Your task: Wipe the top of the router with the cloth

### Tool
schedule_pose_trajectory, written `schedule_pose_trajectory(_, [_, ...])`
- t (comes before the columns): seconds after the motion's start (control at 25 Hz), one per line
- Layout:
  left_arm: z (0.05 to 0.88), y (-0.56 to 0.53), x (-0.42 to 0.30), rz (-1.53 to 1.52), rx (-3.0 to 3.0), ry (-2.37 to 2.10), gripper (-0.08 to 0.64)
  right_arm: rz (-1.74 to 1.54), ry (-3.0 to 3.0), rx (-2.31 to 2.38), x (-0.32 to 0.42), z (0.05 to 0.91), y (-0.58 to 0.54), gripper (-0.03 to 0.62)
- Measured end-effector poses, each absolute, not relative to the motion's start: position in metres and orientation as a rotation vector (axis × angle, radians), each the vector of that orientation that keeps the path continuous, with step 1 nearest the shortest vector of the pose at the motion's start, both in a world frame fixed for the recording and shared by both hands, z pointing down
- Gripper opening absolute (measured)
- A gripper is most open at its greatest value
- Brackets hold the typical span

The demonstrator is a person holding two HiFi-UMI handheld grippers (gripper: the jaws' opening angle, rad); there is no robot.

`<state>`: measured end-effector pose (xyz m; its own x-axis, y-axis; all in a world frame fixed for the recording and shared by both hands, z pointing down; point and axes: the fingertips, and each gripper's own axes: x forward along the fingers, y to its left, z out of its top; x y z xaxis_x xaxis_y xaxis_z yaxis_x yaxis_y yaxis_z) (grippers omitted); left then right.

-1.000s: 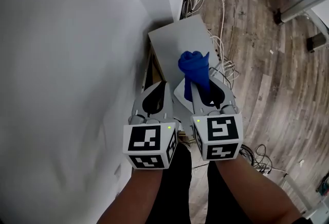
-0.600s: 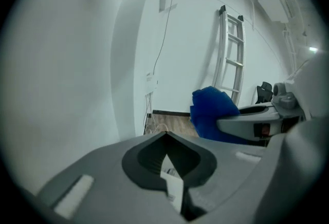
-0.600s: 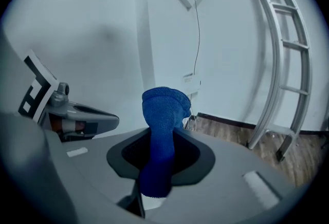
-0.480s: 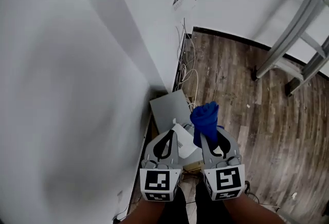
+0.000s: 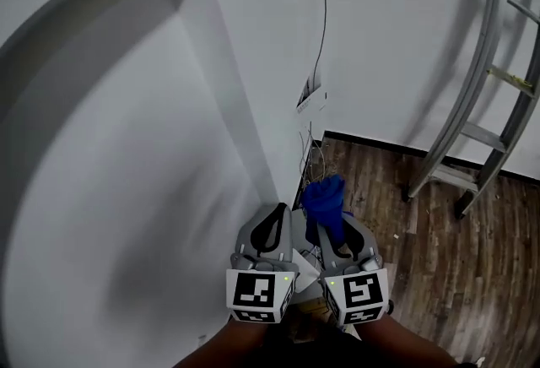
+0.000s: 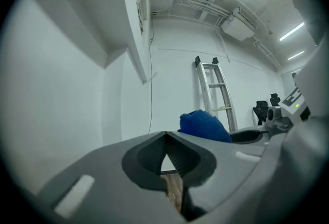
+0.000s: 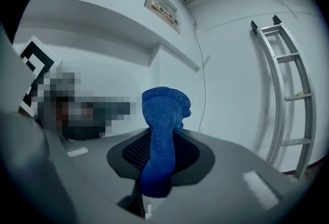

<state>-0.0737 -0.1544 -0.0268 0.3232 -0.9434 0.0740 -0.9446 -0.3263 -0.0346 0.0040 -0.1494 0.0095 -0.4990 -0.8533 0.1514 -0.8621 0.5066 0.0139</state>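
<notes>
My right gripper [image 5: 331, 219] is shut on a bunched blue cloth [image 5: 325, 199], which sticks up past its fingertips. In the right gripper view the cloth [image 7: 163, 115] stands upright between the shut jaws of that gripper [image 7: 162, 138], against a white wall. Beside it, my left gripper [image 5: 274, 219] is shut with nothing in it; its own view shows the jaws of the gripper [image 6: 164, 136] meeting at the tip, with the cloth [image 6: 203, 126] just to the right. Both grippers are held side by side and point toward the wall corner. No router shows in any view.
A white wall corner [image 5: 253, 147] runs down ahead, with a small wall box [image 5: 310, 98] and loose cables [image 5: 314, 157] hanging from it. A metal ladder [image 5: 485, 113] leans at the right on the wood floor [image 5: 439, 227]; the ladder [image 7: 288, 89] shows too.
The head view has swung up from the floor to the wall. The grey box and white device below the grippers have dropped out of sight. The right gripper keeps its hold on the cloth.
</notes>
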Motion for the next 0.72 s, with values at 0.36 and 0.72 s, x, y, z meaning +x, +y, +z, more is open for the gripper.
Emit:
schedule_pose_trajectory(0.36, [-0.027, -0.14, -0.052, 0.154, 2.571, -1.776, 0.0, 0.063, -2.579, 1.581, 0.026, -0.008, -0.141, 0.114])
schedule_pose_trajectory(0.72, [-0.024, -0.148, -0.036, 0.154, 2.589, -1.781, 0.0, 0.077, -2.572, 1.598, 0.038, -0.003, -0.143, 0.114])
